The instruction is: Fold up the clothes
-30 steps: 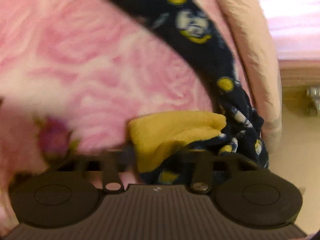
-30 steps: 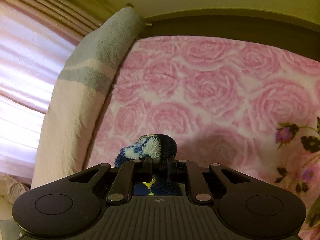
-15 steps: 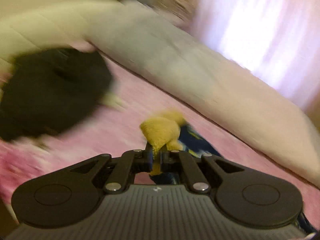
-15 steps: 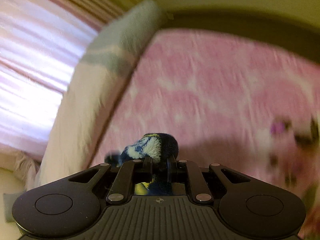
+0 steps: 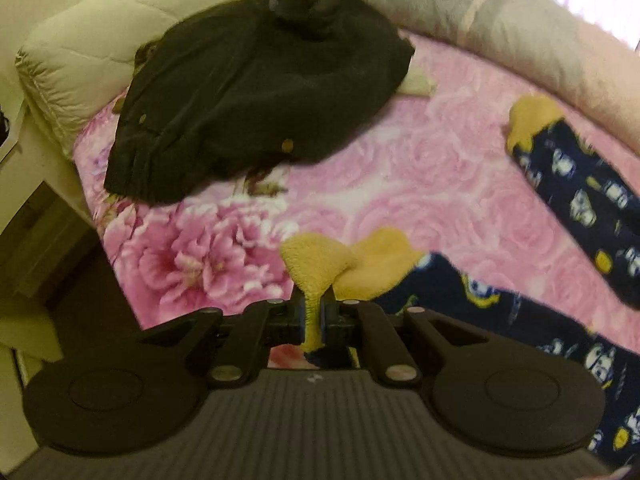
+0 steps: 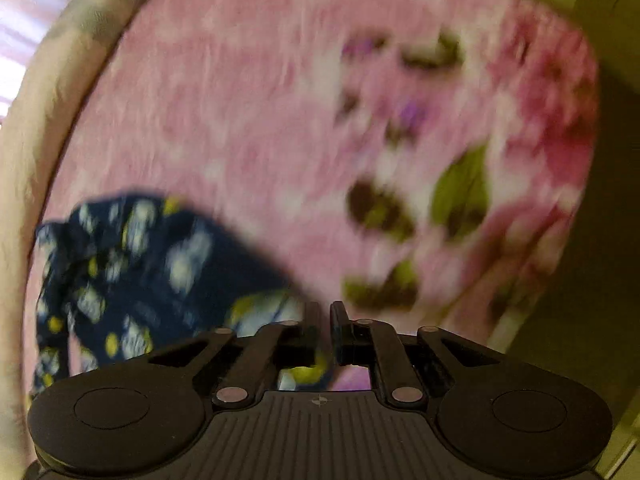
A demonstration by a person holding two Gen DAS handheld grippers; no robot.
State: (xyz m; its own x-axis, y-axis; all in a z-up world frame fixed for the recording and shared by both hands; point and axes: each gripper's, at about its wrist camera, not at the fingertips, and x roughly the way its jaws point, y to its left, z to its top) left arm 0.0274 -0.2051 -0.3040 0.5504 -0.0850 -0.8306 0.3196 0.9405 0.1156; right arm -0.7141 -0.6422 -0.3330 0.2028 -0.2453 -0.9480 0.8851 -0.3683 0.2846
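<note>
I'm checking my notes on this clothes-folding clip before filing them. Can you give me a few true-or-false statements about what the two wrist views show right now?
1. The left gripper pinches the yellow fleece cuff of the navy printed pyjama garment. True.
2. A black garment with buttons lies folded flat and square. False: it lies in a loose heap.
3. The pink rose-patterned blanket covers the bed. True.
4. The navy garment hangs wholly clear of the blanket. False: one leg lies on it.
5. The right gripper stands wide open. False: its jaws are nearly together.
</note>
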